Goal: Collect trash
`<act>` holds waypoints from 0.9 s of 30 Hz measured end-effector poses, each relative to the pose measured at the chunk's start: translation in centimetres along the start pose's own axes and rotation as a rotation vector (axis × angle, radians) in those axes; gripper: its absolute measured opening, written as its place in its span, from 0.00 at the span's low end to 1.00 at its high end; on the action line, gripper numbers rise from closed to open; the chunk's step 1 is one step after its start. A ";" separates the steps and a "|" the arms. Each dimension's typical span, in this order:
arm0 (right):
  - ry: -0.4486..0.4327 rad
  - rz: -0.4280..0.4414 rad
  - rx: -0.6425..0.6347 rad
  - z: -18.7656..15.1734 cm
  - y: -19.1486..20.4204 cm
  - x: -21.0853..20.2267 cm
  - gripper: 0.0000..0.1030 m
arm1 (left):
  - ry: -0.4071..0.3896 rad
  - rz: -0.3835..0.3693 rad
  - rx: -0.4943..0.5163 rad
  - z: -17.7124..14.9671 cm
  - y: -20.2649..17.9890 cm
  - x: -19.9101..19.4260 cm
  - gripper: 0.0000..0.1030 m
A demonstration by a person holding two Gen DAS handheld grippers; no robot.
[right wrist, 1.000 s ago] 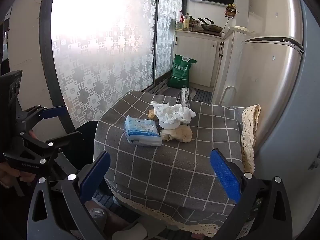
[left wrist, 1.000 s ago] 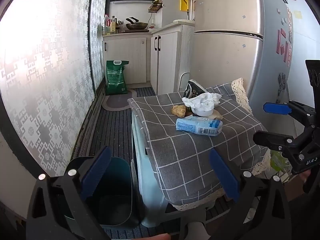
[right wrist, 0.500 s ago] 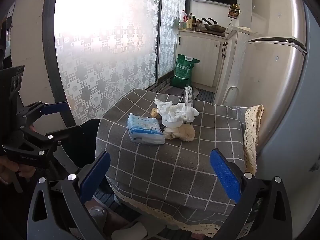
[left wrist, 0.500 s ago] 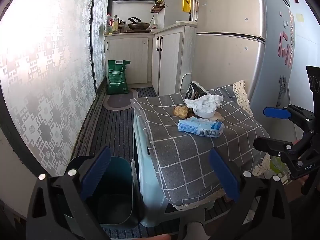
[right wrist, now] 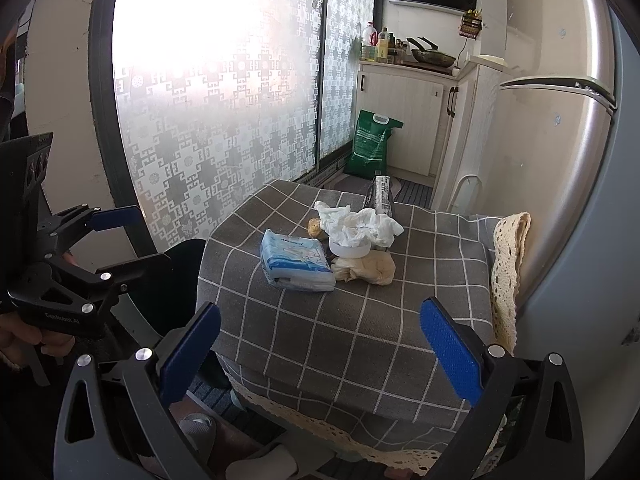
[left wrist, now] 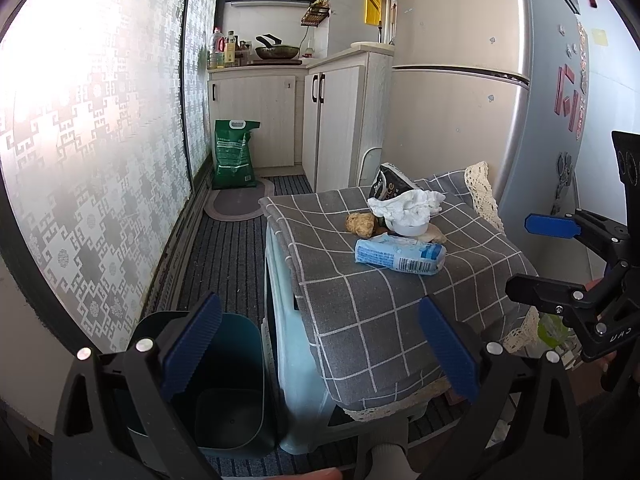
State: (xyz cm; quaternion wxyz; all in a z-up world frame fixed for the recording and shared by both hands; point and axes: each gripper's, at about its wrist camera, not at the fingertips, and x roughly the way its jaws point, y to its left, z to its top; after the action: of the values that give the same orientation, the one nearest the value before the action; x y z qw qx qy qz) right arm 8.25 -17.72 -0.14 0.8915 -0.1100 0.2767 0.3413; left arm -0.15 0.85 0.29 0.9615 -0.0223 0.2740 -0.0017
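Note:
Trash lies on a small table with a grey checked cloth [left wrist: 360,304] [right wrist: 360,320]: a blue-white tissue pack [left wrist: 400,255] [right wrist: 294,260], a white cup stuffed with crumpled tissue [left wrist: 408,210] [right wrist: 354,228], a crumpled brownish paper [right wrist: 364,270], a small brown lump [left wrist: 360,224] [right wrist: 314,226] and a dark snack bag [left wrist: 386,188] [right wrist: 382,196]. A teal bin [left wrist: 224,392] stands on the floor left of the table. My left gripper [left wrist: 316,356] is open and empty, near the bin and table corner. My right gripper [right wrist: 318,356] is open and empty, short of the table's near edge.
A fridge [left wrist: 460,100] stands behind the table on the right. A patterned glass door [left wrist: 80,160] runs along the left. Cabinets [left wrist: 256,120] and a green sack [left wrist: 234,156] stand at the far end of the striped floor. Lace trim [right wrist: 508,264] hangs at the cloth's edge.
Both grippers have drifted slightly toward the table; the trash looks a little nearer. Both stay open and empty.

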 end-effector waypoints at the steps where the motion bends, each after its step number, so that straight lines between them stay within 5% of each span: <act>1: -0.002 -0.001 0.001 0.0 0.0 0.0 0.98 | 0.000 0.000 0.000 0.0 0.0 0.0 0.97; 27: 0.003 -0.002 -0.006 0.1 0.1 -0.1 0.98 | -0.004 -0.002 0.000 0.0 -0.2 0.0 0.97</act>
State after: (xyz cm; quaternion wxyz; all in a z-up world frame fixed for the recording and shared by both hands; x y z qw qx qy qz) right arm 8.14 -17.65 -0.01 0.8911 -0.1135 0.2768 0.3411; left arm -0.20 0.69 0.29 0.9620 -0.0225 0.2722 -0.0030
